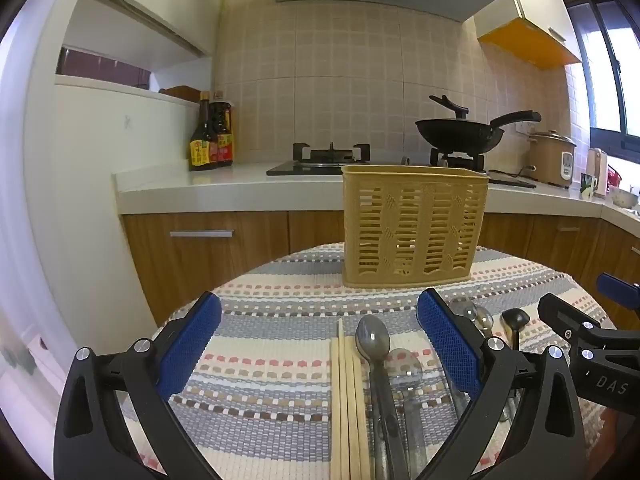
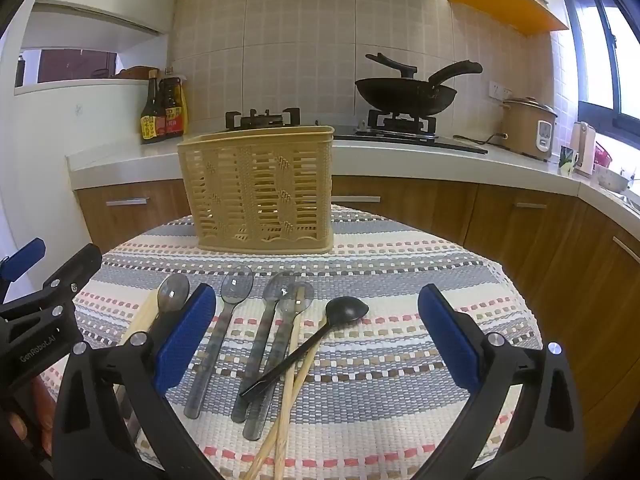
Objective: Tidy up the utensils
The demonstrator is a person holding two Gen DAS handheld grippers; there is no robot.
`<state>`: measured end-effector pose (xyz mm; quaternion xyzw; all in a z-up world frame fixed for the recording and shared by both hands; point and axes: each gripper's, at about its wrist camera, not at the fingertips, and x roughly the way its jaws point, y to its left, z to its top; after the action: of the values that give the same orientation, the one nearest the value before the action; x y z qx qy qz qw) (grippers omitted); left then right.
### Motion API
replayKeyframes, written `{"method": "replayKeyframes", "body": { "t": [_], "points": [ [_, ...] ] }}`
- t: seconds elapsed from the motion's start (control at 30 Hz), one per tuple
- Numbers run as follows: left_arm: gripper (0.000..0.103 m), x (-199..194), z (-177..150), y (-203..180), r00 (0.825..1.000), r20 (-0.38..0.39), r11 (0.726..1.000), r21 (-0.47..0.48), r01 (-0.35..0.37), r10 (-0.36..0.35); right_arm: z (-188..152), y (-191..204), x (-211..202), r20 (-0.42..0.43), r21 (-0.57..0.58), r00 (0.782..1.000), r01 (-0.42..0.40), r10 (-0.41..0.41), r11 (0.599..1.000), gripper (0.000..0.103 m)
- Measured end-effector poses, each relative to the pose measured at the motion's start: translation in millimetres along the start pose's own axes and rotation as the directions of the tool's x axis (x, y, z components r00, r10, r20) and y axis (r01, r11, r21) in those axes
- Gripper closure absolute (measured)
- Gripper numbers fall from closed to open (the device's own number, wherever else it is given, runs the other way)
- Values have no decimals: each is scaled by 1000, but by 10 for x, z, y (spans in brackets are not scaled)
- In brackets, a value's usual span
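Note:
A tan slotted utensil basket (image 1: 414, 226) (image 2: 258, 192) stands upright at the far side of the round table. In front of it lie wooden chopsticks (image 1: 347, 400) (image 2: 294, 364), a metal spoon (image 1: 374, 344), several clear plastic spoons (image 2: 236, 292) and a black spoon (image 2: 344, 310) that lies across the chopsticks. My left gripper (image 1: 318, 342) is open and empty above the chopsticks and metal spoon. My right gripper (image 2: 316, 334) is open and empty above the clear spoons and the black spoon.
The table wears a striped woven cloth (image 2: 400, 280). Behind it runs a kitchen counter (image 1: 224, 186) with sauce bottles (image 1: 210, 136), a gas hob, a black wok (image 2: 406, 94) and a rice cooker (image 2: 528, 126). Wooden cabinets (image 2: 520, 220) stand below.

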<state>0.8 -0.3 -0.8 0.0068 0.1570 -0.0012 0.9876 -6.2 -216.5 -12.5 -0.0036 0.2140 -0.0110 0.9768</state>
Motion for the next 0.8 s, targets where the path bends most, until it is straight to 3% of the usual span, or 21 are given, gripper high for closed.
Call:
{"method": "replayKeyframes", "body": {
  "t": [0.8],
  "points": [
    [8,-17,14,-16,1000,-6,1000,-3,-1,1,-3,31,6,4,-4,1000,1,-1,1000,7]
  ]
}}
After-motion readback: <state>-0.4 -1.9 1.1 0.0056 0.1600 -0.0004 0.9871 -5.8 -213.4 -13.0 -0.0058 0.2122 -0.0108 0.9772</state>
